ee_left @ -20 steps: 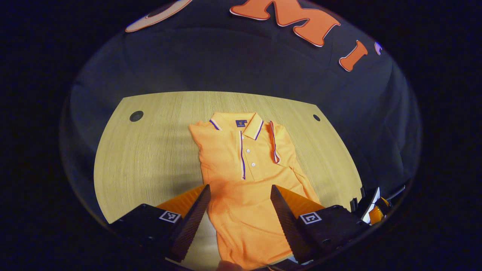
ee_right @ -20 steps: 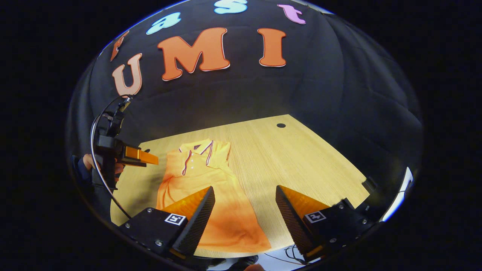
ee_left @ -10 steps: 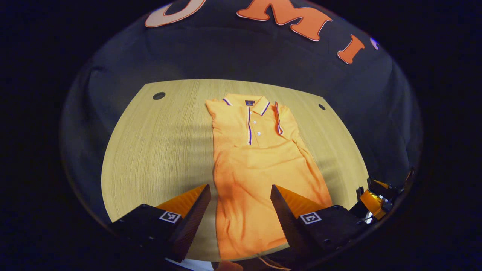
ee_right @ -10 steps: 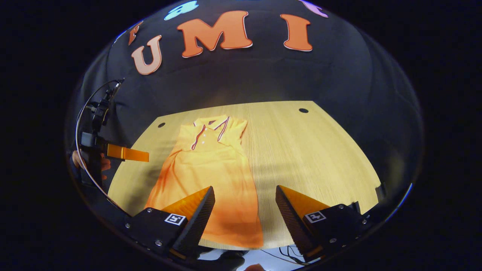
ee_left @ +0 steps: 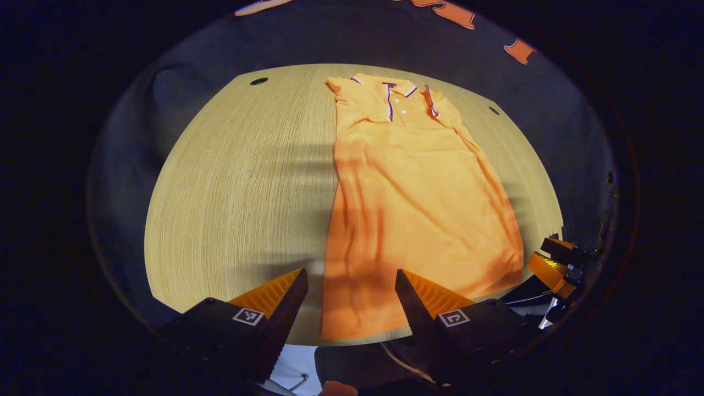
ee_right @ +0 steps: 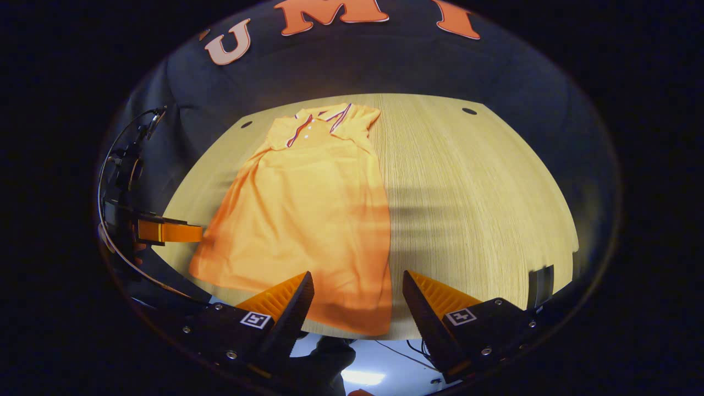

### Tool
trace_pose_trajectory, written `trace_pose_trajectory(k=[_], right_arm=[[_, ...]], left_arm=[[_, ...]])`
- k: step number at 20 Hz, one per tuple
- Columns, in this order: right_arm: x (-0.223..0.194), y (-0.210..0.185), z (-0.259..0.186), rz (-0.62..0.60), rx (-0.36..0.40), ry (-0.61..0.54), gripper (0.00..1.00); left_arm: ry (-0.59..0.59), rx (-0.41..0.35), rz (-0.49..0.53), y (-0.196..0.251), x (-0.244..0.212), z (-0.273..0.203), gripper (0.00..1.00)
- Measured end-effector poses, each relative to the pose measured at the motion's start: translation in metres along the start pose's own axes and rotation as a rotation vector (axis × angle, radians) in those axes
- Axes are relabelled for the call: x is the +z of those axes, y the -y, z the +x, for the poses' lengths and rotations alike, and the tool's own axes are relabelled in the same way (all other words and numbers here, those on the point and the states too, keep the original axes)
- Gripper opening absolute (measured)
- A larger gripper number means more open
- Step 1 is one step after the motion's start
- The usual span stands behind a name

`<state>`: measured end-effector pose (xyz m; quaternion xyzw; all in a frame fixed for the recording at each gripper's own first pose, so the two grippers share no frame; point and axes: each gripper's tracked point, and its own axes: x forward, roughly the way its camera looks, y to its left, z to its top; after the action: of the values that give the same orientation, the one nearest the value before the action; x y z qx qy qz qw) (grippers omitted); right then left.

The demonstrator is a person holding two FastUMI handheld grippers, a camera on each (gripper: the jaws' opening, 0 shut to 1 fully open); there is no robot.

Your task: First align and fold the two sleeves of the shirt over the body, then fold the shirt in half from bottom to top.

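An orange polo shirt lies flat on the wooden table, collar at the far side and hem at the near edge. One striped sleeve cuff lies folded in beside the collar. My left gripper hovers open above the hem's left corner, holding nothing. In the right gripper view the shirt spreads left of centre. My right gripper is open over the hem's right corner, also holding nothing. The left gripper appears at the far left, and the right gripper at the left gripper view's right edge.
The table's near edge runs just under both pairs of fingers, with pale floor and cables below it. Small round holes sit near the far corners. Bare wood spreads out on both sides of the shirt.
Both grippers have drawn back toward the table's near edge and tipped downward. The whole shirt down to its hem has come into view. The shirt has not moved.
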<state>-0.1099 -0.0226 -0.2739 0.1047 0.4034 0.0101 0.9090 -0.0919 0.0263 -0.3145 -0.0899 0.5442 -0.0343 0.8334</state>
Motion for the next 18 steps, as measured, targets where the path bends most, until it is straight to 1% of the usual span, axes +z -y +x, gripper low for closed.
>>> trace_pose_trajectory(k=[5, 7, 10, 11, 12, 13, 14, 15, 18], right_arm=[[-0.026, 0.002, 0.008, 0.012, -0.007, -0.061, 0.99], [-0.035, 0.002, 0.011, 0.027, -0.004, -0.084, 0.99], [-0.046, -0.001, 0.015, 0.011, -0.010, -0.111, 0.98], [-0.041, 0.000, 0.014, -0.010, -0.024, -0.087, 0.98], [-0.043, 0.002, 0.018, -0.029, -0.039, -0.087, 0.99], [-0.041, 0.005, 0.020, -0.048, -0.061, -0.070, 0.95], [-0.042, 0.005, 0.022, -0.059, -0.080, -0.069, 0.94], [-0.040, 0.004, 0.023, -0.055, -0.089, -0.064, 0.91], [-0.037, 0.003, 0.025, -0.040, -0.094, -0.049, 0.92]], left_arm=[[-0.060, 0.040, 0.008, -0.003, -0.033, 0.016, 0.99], [-0.086, 0.043, -0.006, -0.004, -0.044, 0.022, 0.99], [-0.073, 0.068, 0.026, -0.005, -0.046, 0.023, 0.97], [-0.072, 0.087, 0.050, -0.006, -0.047, 0.023, 0.98], [-0.052, 0.087, 0.062, -0.005, -0.046, 0.022, 0.97], [-0.045, 0.088, 0.061, -0.004, -0.048, 0.024, 0.98], [-0.034, 0.088, 0.053, -0.005, -0.047, 0.023, 0.99], [-0.026, 0.090, 0.049, -0.005, -0.047, 0.022, 0.99], [0.013, 0.097, 0.035, -0.004, -0.046, 0.023, 0.99]])
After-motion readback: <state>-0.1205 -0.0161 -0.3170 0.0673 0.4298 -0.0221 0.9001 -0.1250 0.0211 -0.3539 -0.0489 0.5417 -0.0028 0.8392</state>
